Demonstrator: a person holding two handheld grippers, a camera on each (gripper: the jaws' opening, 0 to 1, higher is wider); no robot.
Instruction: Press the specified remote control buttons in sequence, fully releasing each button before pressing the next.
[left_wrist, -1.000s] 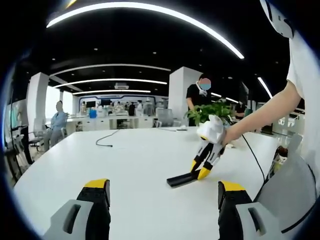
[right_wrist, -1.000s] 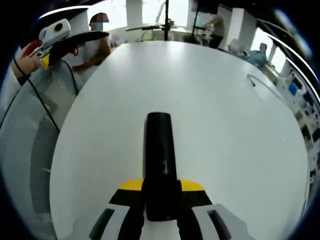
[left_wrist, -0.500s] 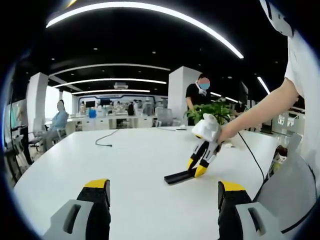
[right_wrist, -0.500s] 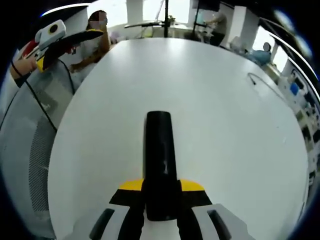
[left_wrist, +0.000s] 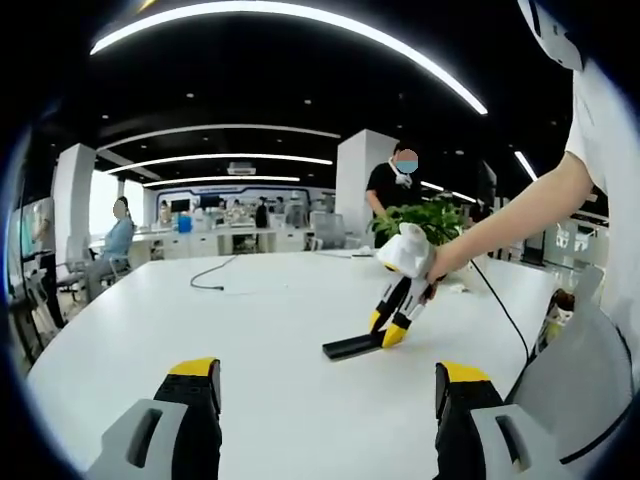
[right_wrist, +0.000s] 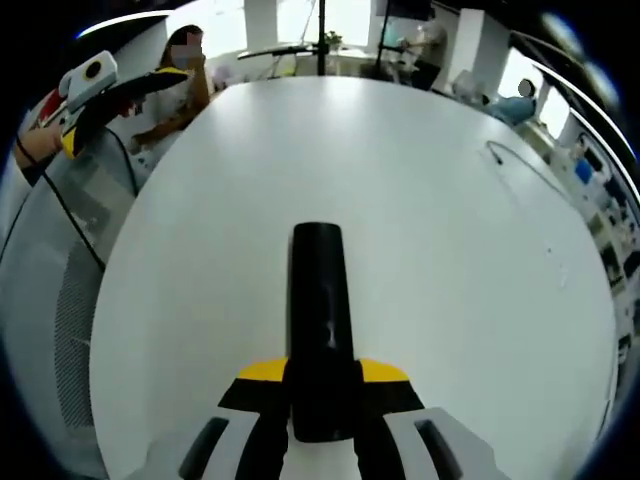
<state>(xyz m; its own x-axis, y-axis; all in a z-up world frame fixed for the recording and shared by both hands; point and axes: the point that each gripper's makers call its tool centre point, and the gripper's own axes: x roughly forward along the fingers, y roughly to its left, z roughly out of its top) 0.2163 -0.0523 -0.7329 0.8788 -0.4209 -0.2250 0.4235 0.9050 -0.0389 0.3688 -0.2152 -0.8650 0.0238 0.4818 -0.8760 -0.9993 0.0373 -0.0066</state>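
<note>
**Right claw held the remote while the left waited apart**

The black remote control sat clamped between the jaws of the right gripper, its long axis running straight out ahead of the claw, the far end over the white table. In the left gripper view the remote lay low against the tabletop, slanting from the right gripper toward the left gripper's side. The left gripper hung with its jaws spread wide, grasping nothing, well apart from the remote, which lay ahead of it and slightly to its right. Any button press would likely fall to this free claw, and bare table lay between them. A black cable rested far off, a potted plant stood beyond the remote, and a grey mesh chair edged the table
</note>
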